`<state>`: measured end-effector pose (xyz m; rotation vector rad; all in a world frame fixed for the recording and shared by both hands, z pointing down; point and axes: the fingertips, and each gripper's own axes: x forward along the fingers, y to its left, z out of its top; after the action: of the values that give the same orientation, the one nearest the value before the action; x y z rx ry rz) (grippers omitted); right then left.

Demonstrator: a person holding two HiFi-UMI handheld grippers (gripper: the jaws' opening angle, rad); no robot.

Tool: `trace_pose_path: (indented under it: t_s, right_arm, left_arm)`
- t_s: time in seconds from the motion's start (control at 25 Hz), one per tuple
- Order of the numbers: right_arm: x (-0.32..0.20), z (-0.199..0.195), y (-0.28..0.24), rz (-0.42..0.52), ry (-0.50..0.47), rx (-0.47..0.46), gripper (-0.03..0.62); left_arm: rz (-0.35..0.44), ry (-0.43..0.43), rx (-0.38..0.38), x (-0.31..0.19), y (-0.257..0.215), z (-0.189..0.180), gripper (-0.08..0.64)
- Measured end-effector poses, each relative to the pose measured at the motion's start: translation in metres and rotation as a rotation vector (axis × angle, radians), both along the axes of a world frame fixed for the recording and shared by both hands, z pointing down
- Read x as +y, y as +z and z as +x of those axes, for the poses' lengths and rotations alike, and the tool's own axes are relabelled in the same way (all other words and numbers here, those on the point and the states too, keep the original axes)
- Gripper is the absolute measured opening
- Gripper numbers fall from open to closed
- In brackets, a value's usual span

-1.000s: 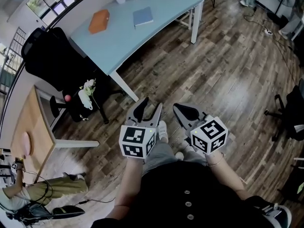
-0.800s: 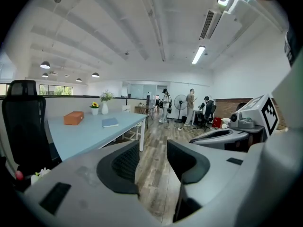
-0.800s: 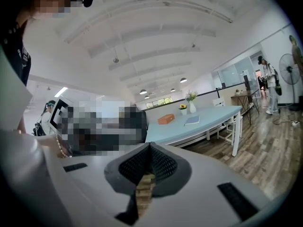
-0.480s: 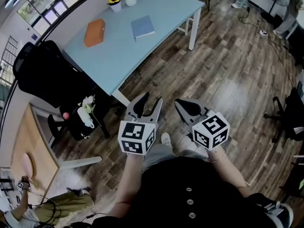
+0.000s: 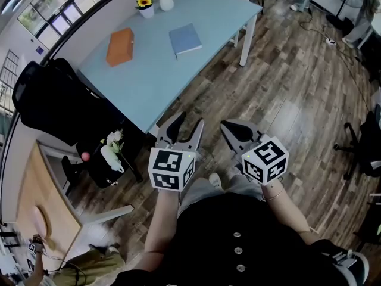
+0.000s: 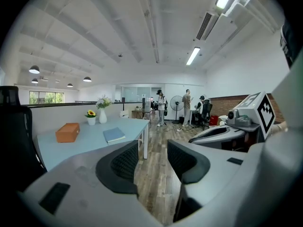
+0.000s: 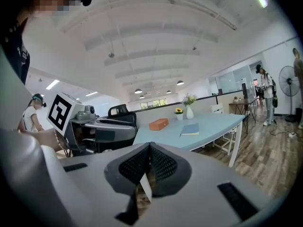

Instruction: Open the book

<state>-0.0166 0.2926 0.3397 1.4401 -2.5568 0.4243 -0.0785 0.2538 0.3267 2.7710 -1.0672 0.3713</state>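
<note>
The left tongs (image 5: 189, 130) sit low in the middle of the head view, held out over the wooden floor (image 5: 292, 94) in front of the person's body. In the left gripper view the left tongs (image 6: 152, 157) are spread, and only floorboards show through the gap between the two dark ribbed pads. The right tongs (image 5: 235, 134) sit just right of them at about the same height. In the right gripper view the right tongs (image 7: 149, 162) are pressed together, pad against pad.

The book (image 5: 185, 39), blue and closed, lies flat on the pale blue worktop (image 5: 155, 70) in the upper middle of the head view, well apart from both tongs. An orange box (image 5: 119, 46) lies on the same worktop to the left of the book. Near the far edge, at the top of the frame, stand a small pot with a sunflower (image 5: 144, 6) and a white vase (image 5: 165, 2) side by side. A black office chair (image 5: 53, 106) stands at the left end of the worktop.

In the left gripper view the book (image 6: 113, 135) appears left of centre, above the left pad. In the right gripper view it (image 7: 191, 129) appears right of centre.
</note>
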Motion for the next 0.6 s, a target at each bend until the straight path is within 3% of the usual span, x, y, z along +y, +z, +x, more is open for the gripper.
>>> trace_pose_path:
  t_s: [0.6]
  right_arm:
    - [-0.045,0.008,0.023,-0.075,-0.013,-0.007,0.002]
  left_arm:
    - [-0.032,-0.027,-0.007,-0.041,0.019,-0.003,0.178]
